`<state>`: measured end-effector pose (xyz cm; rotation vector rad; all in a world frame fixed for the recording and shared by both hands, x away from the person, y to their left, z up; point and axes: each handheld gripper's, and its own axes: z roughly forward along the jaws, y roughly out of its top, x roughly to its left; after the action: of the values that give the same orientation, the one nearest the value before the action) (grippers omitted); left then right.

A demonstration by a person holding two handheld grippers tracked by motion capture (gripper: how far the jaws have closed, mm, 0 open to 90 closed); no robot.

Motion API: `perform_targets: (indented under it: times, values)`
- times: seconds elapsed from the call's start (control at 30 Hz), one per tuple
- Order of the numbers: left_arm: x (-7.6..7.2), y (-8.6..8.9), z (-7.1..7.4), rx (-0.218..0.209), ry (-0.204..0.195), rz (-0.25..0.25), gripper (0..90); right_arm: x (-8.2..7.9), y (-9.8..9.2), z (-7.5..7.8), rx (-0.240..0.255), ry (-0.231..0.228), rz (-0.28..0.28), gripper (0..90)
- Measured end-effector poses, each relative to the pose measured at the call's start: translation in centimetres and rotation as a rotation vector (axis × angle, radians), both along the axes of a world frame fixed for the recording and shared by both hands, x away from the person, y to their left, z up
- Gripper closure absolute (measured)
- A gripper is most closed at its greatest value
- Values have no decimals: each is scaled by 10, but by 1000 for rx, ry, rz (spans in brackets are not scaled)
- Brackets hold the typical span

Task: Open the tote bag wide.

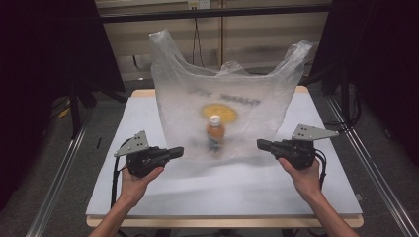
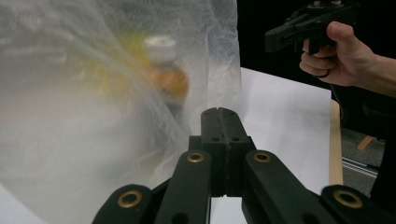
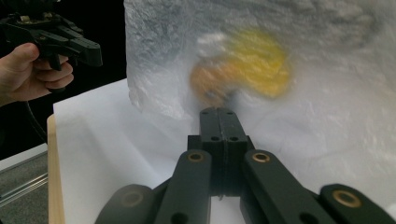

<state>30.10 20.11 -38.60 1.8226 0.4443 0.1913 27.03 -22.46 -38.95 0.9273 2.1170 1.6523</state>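
A translucent plastic bag [image 1: 227, 98] stands upright on the white table [image 1: 138, 123], handles up. Inside it, blurred, is an orange bottle [image 1: 215, 132] with a white cap, in front of a yellow print on the film. My left gripper [image 1: 179, 151] is level at the bag's lower left edge. My right gripper [image 1: 261, 144] faces it at the lower right edge. The left gripper view shows my left gripper [image 2: 219, 111] with its jaws pressed together, the bag [image 2: 70, 116] and bottle [image 2: 166, 70] just beyond. In the right gripper view my right gripper [image 3: 218, 111] is likewise shut before the bottle [image 3: 219, 81]. I see no film pinched.
The table's wooden edge [image 1: 222, 221] runs along the near side. Metal rails [image 1: 54, 177] flank the table on the floor. Black curtains and stand legs [image 1: 74, 108] close in on both sides. A cable hangs down the back wall.
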Motion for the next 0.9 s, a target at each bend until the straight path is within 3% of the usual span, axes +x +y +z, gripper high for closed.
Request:
perform_targets:
  times: [0.27,0.43,0.63,0.77,0.9]
  values:
    - [11,-11,17,-24,-9,-13,900,14,6,21,39,-45,9,900]
    - [20,-21,32,-20,-43,-21,900,27,11,37,77,-55,23,900]
    - [28,-31,41,-34,-53,-33,900,40,21,53,71,-73,26,900]
    - [37,-39,54,-66,-71,-45,900,45,24,65,75,-88,29,900]
    - [48,-47,76,-84,-99,-49,900,54,25,83,93,-111,31,900]
